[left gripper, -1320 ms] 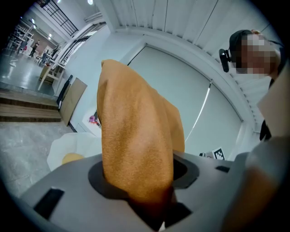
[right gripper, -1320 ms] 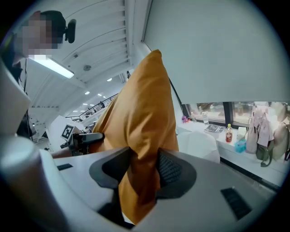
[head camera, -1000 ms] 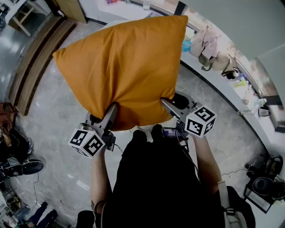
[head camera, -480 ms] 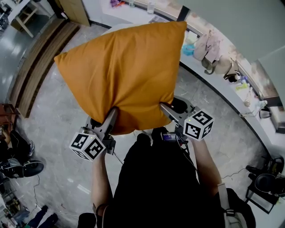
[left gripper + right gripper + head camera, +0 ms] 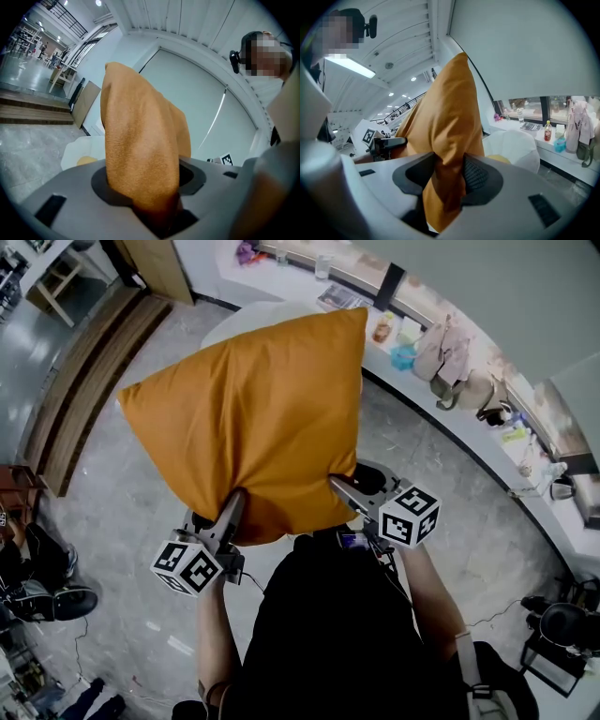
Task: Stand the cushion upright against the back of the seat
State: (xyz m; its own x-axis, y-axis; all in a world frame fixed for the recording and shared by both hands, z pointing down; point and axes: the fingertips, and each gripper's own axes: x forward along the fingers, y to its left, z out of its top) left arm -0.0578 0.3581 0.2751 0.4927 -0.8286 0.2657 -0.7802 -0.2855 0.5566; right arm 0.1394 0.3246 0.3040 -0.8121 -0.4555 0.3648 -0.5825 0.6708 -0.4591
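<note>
Left gripper (image 5: 232, 510) is clamped on the near edge of the square orange fabric cushion (image 5: 253, 418), and right gripper (image 5: 339, 489) pinches that same edge, so it's mid-air. Over the last second it's drifted forward toward the rounded white seat (image 5: 225, 324). Standing it up looks close, just not done yet.

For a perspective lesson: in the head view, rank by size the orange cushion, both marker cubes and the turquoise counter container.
1. Orange fabric cushion
2. Left white marker cube and right marker cube: alike, tied
3. Small turquoise container
</note>
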